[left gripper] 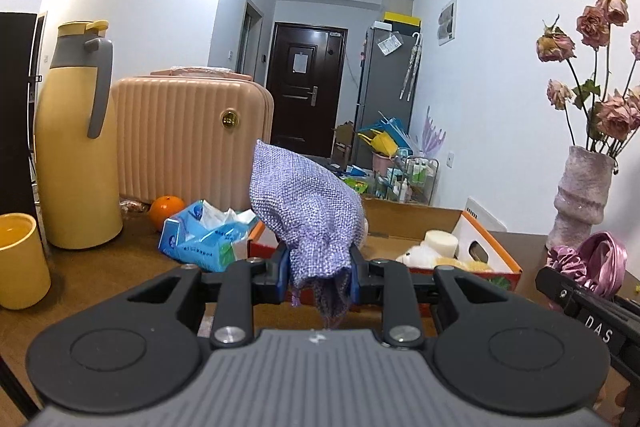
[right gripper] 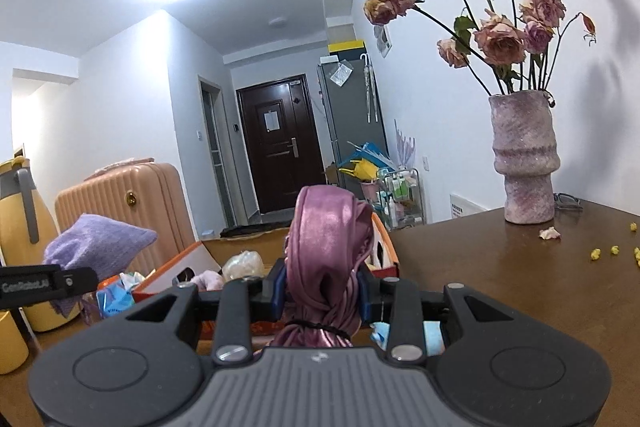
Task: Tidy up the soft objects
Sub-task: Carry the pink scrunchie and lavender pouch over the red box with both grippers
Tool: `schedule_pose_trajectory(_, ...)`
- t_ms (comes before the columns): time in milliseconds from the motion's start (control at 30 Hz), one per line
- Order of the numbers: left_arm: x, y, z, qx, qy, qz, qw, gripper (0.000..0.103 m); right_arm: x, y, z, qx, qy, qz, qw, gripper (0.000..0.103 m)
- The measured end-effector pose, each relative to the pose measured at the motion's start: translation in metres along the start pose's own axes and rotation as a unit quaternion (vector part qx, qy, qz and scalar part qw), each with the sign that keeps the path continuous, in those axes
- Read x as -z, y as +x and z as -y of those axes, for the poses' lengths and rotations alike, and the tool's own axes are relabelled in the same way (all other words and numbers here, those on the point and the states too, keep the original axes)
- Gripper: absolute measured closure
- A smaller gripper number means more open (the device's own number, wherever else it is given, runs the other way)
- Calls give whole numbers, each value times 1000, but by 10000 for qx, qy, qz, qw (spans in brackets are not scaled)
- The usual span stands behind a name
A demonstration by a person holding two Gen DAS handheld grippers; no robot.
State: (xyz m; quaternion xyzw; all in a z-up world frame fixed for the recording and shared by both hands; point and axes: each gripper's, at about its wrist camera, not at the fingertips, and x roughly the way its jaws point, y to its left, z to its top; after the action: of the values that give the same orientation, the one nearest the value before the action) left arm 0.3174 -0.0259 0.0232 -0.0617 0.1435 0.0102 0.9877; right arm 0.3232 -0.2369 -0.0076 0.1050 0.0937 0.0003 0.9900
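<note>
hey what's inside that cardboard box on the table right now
In the cardboard box, the left wrist view shows a white plush toy, a pale cylindrical sponge and something yellow. The purple woven pouch in the left claw hides the box's left part.

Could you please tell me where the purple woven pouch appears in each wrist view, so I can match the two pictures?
Left wrist view: the purple woven pouch is at centre, clamped in the left gripper.
Right wrist view: the pouch is at the left edge, above the left gripper's black arm.
Shared landmark: the cardboard box just behind it.
</note>
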Motion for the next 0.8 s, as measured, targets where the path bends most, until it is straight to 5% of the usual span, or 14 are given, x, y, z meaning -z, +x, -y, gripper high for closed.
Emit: schedule_pose_trajectory(800, -23, 70, -2, -123, -153, 45, 9998, 75, -18, 82, -16, -45, 325, -120, 9994, 70)
